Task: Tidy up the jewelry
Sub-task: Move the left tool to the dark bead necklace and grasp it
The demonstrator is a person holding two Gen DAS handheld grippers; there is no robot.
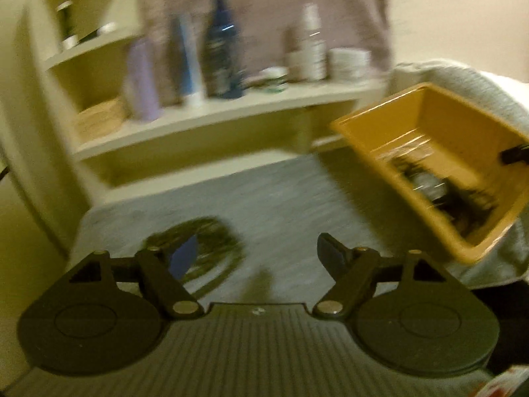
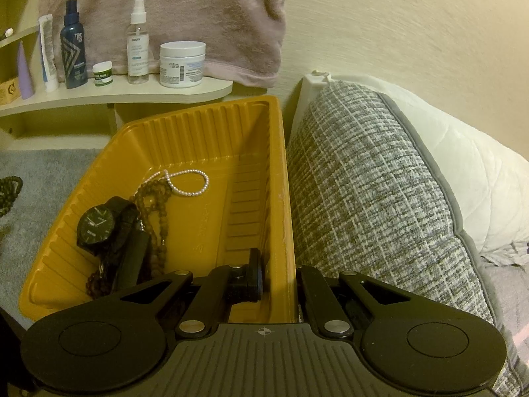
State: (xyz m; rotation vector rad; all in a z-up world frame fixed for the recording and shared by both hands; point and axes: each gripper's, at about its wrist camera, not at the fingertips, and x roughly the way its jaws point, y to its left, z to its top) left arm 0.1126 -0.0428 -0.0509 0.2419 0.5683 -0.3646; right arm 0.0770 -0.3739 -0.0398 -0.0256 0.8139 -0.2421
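While our right gripper (image 2: 277,274) pinches the near right wall of the tray (image 2: 205,122), one finger inside and one outside, our left gripper (image 1: 256,258) hangs spread and empty over the grey cloth (image 1: 281,192). The tray looks tilted and lifted in the left view, though blur makes that hard to be sure of. Inside it, toward the near left, lie a watch (image 2: 96,225), brown beads (image 2: 155,195) and a pearl strand (image 2: 188,182) a little farther in. Just beyond our left fingers (image 1: 330,251), a dark green bead loop (image 1: 211,248) rests on the cloth, outside the tray.

We judge the collecting is mostly done, with that loop the one piece left that we can see. Next we would lower the left gripper over the loop, close on a bunched part of it so the beads do not slip, and carry it right into the tray while the right hand steadies the wall.
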